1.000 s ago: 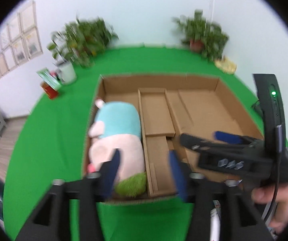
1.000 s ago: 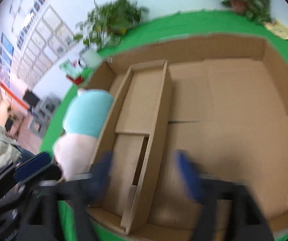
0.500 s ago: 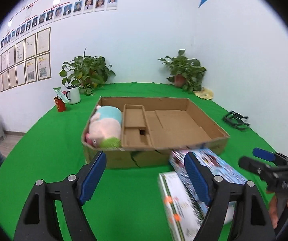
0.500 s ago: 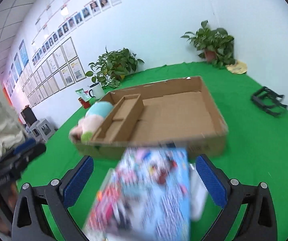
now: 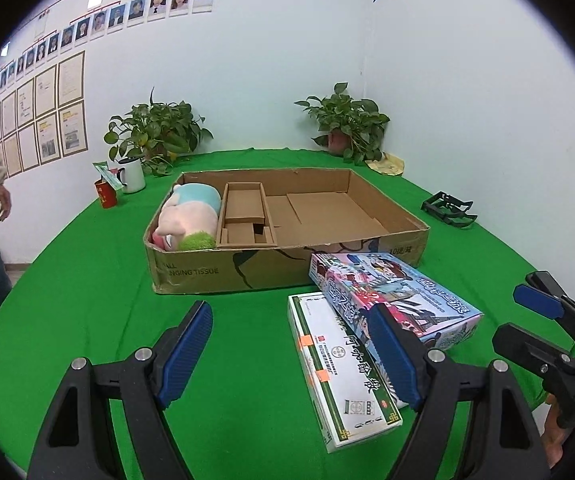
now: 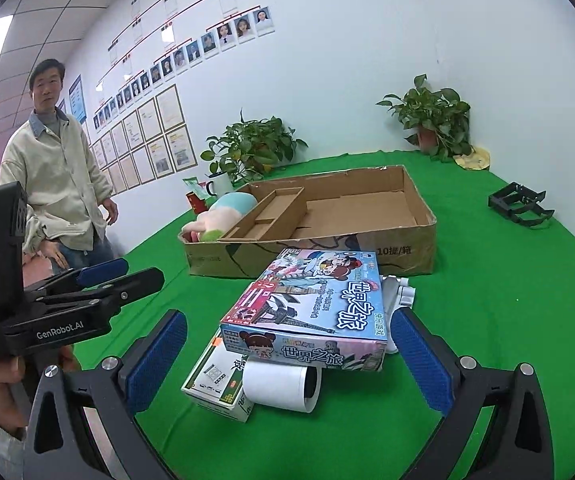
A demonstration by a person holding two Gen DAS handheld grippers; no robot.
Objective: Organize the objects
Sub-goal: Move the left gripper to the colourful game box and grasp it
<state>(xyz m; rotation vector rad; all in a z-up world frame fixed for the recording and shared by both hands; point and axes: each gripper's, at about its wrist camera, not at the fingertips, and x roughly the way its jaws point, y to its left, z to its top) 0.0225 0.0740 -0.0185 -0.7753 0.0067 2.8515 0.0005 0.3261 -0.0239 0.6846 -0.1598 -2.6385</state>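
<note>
- Reading the print first: the cardboard box (image 5: 287, 216) has "TISSUE" on its near wall in the left wrist view, with a cut-off word ending "ANGING" before it; the right wrist view shows "10提/箱" on the same wall.
- The colourful game box (image 6: 307, 304) bears "世界之旅" on its lid and front edge.
- "GenRobot.AI" is printed on the body of the left hand-held gripper (image 6: 119, 276), seen from the right wrist camera.
- The white-and-green box (image 5: 343, 364) carries a column of Chinese characters too small to read surely; orange tape crosses it.
- The left hand-held gripper (image 5: 291, 352) hangs open over the green counter (image 5: 87, 280), nothing between its blue pads; its jaws have just been opening.
- The right hand-held gripper (image 6: 287, 360) stands wide open, its pads either side of the game box without touching it.
- A plush toy (image 5: 187, 216) lies in the box's left compartment.
- Only the right wrist view shows a white roll (image 6: 283, 386) under the game box's near edge, and a person in a pale jacket (image 6: 55, 168) standing full length.
- Both views show the game box lying tilted across the white-and-green box, just in front of the cardboard box.
</note>
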